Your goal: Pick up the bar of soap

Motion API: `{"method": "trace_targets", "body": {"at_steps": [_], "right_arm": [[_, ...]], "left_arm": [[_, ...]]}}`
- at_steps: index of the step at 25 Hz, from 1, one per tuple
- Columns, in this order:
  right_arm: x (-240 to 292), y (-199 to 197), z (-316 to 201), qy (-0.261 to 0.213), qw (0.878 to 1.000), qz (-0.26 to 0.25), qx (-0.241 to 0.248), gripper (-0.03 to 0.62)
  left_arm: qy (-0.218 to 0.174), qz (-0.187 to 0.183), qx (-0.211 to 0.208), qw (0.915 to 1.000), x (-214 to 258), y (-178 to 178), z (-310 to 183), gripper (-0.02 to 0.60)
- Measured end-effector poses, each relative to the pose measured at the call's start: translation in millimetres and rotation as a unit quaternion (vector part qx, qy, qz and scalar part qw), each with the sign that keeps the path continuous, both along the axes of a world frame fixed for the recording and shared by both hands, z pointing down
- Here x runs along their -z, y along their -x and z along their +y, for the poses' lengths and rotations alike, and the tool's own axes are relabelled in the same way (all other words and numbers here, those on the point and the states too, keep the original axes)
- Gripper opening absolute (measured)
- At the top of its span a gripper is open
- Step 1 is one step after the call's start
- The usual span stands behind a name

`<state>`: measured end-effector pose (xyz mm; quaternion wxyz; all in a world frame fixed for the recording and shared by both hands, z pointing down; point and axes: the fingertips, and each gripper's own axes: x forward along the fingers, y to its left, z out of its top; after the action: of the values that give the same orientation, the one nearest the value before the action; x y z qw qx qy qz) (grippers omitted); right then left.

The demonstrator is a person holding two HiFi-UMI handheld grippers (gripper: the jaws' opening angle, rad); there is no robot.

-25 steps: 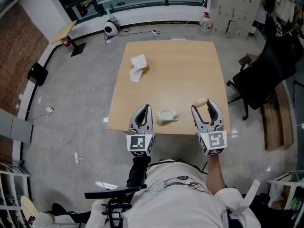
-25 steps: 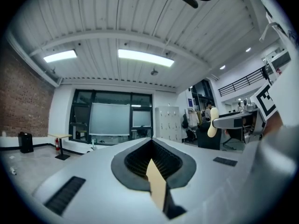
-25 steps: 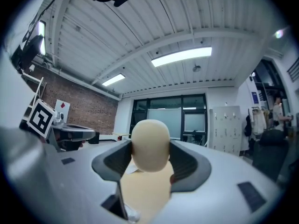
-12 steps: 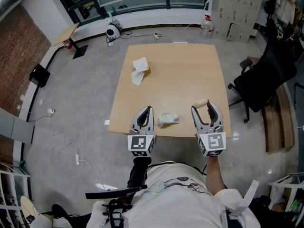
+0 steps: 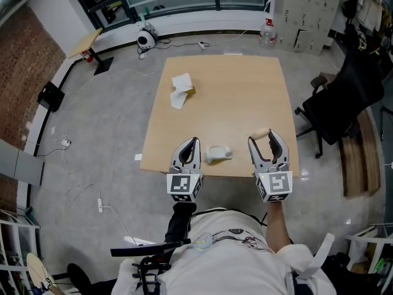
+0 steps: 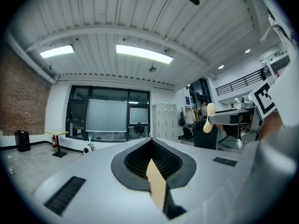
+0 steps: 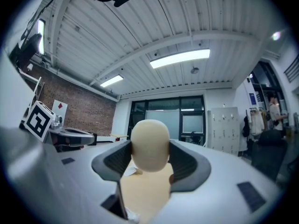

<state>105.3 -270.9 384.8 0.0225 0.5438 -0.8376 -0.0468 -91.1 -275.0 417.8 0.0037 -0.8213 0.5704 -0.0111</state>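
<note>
Right tool point(image 7: 150, 149) is clamped on the cream bar of soap point(image 7: 150, 141) above the tabletop point(image 5: 221, 91). Left tool point(image 6: 150, 143), beside it, has its jaws together and empty.

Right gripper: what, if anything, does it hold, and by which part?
The bar of soap, pinched across its sides, rounded end poking past the jaws.

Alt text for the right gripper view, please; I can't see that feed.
The right gripper is clamped on a cream, rounded bar of soap in mid-frame. Behind are a ribbed ceiling with strip lights, a brick wall and windows.
</note>
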Motion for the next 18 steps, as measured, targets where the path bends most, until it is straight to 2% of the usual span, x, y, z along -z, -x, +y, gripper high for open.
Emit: {"method": "trace_targets", "body": {"at_steps": [18], "right_arm": [[-2.2, 8.9, -3.2, 0.000, 1.000, 0.006, 0.005, 0.247]], "left_arm": [[0.006, 0.000, -0.001, 1.0000, -6.4, 4.8, -1.6, 0.005]]}}
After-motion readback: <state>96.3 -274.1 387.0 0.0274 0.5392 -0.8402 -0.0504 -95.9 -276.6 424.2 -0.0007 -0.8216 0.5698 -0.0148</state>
